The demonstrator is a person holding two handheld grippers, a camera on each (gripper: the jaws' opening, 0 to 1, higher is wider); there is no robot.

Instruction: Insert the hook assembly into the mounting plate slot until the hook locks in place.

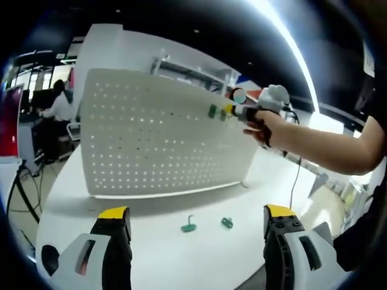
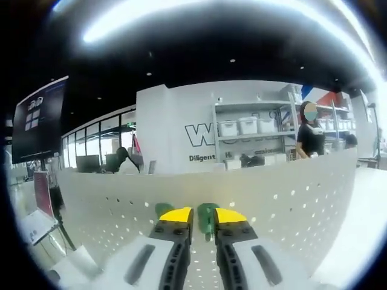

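The right hand-held gripper (image 2: 202, 219) presses a green hook (image 2: 207, 219) between nearly closed jaws against the white perforated mounting plate (image 1: 163, 139). The left hand-held gripper (image 1: 196, 220) hangs wide apart, holding nothing, above 2 green hooks (image 1: 188, 226) lying on the white counter (image 1: 199, 260), bare around them. Wall lettering reads "Diligent" (image 2: 202, 157)

We are seeing a big "W" and the word "Diligent" under it on the white wall (image 2: 181, 130) far behind the board, and the other letters are hiding.
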